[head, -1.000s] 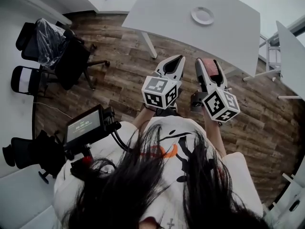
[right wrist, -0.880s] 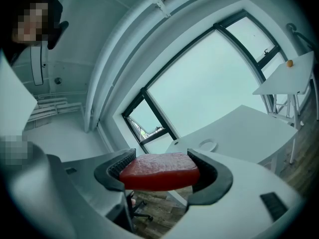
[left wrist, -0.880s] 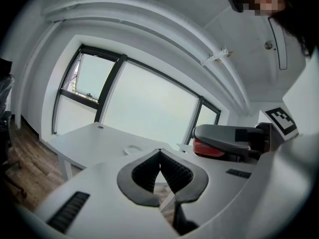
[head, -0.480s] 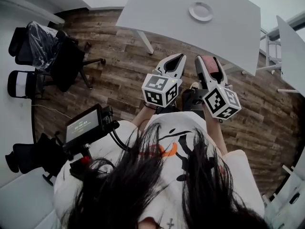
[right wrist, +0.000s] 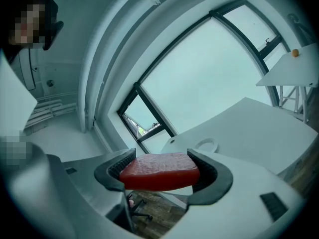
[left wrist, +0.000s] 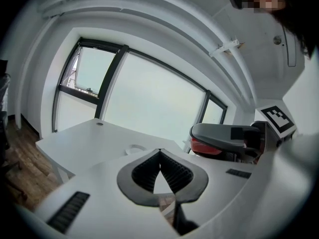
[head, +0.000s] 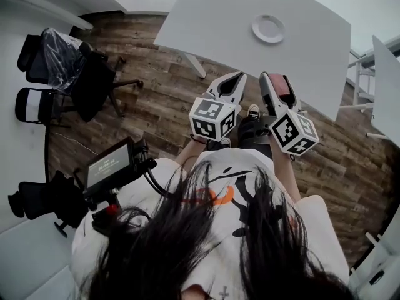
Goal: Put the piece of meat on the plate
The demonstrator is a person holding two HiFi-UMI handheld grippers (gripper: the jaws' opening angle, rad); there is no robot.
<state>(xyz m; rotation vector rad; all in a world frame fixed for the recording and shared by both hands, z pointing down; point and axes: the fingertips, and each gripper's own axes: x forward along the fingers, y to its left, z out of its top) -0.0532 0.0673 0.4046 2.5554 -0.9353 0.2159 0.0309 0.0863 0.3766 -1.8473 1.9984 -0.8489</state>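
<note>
Right claw (right wrist: 160, 167) pinches the red piece of meat (right wrist: 157, 174) between both pads, in the air, clear of the tabletop (head: 212, 24). Left claw (left wrist: 160, 158) is pressed together at the tips, holding nothing. White plate (head: 268, 28) sits on the tabletop, well apart from the meat.

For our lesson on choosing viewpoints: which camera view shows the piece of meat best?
The right gripper view: the piece of meat sits centre frame, its red face plain, clamped between the right tongs. The head view shows only a reddish strip from above; the left gripper view, just a red sliver.
</note>
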